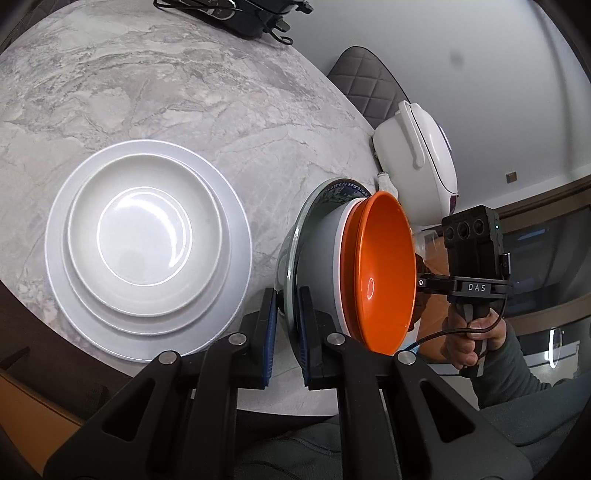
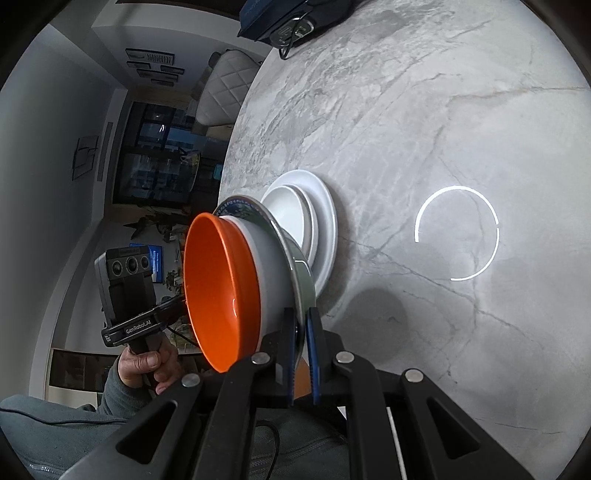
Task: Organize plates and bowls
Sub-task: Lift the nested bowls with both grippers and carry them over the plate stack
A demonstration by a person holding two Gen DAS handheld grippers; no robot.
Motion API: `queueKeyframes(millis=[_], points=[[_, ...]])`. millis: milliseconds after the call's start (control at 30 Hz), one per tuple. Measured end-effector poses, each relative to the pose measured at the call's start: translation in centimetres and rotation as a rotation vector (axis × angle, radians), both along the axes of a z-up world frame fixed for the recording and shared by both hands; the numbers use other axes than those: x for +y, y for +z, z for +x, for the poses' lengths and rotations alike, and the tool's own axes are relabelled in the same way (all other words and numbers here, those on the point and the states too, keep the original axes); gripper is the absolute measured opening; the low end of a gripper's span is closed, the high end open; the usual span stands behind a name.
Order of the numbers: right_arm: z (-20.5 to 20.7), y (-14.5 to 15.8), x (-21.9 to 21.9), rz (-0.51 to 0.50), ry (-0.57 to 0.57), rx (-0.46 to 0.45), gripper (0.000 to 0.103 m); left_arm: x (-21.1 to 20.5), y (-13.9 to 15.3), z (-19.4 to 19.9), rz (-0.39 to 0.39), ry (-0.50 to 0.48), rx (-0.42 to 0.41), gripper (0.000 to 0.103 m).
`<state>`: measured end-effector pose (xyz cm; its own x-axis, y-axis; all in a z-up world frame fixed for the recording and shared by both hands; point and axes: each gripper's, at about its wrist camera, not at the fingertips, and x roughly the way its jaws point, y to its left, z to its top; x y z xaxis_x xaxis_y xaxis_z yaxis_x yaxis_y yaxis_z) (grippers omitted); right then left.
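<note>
We have both the left gripper (image 1: 287,332) and the right gripper (image 2: 302,354) clamped on opposite rim edges of the patterned plate (image 1: 295,258). It carries a grey bowl (image 1: 327,258) and an orange bowl (image 1: 384,273) beside the white plate stack (image 1: 147,254). The load looks heavy, glossy and breakable, so rim grips seem safest.

- A grey stone table (image 1: 184,92) lies under the tool.
- A white pot with a lid (image 1: 417,162) sits far ahead, off to the right.
- A grey padded chair (image 1: 364,88) stands past the table edge.
- Dark things with cords (image 1: 240,14) lie at the far end.
</note>
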<state>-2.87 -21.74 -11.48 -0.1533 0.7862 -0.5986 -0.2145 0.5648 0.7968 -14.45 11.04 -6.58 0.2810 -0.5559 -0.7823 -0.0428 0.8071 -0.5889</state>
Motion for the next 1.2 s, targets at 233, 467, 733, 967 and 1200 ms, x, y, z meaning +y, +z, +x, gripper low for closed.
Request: queueKeyframes(millis=[233, 467, 733, 967, 1200], points=[[1.0, 0.4, 4.7, 0.003, 0.027, -0.007, 0.01, 5.3, 0.8, 1.0, 0.017, 0.017, -0.004, 0.007], [1.9, -0.7, 8.5, -0.003, 0.034, 0.013, 0.01, 10.1, -0.1, 2.3, 0.032, 0.02, 0.004, 0.007], [2.6, -2.8, 11.6, -0.037, 0.039, 0.047, 0.01, 13.3, -2.7, 3.7, 0.029, 0.015, 0.028, 0.007], [3.0, -4.4, 12.4, -0.07, 0.026, 0.073, 0.01, 14.2, -5.4, 4.1, 0.024, 0.004, 0.064, 0.007], [3.0, -5.4, 12.4, -0.094, 0.015, 0.085, 0.01, 14.6, -6.9, 4.4, 0.019, -0.005, 0.087, 0.007]])
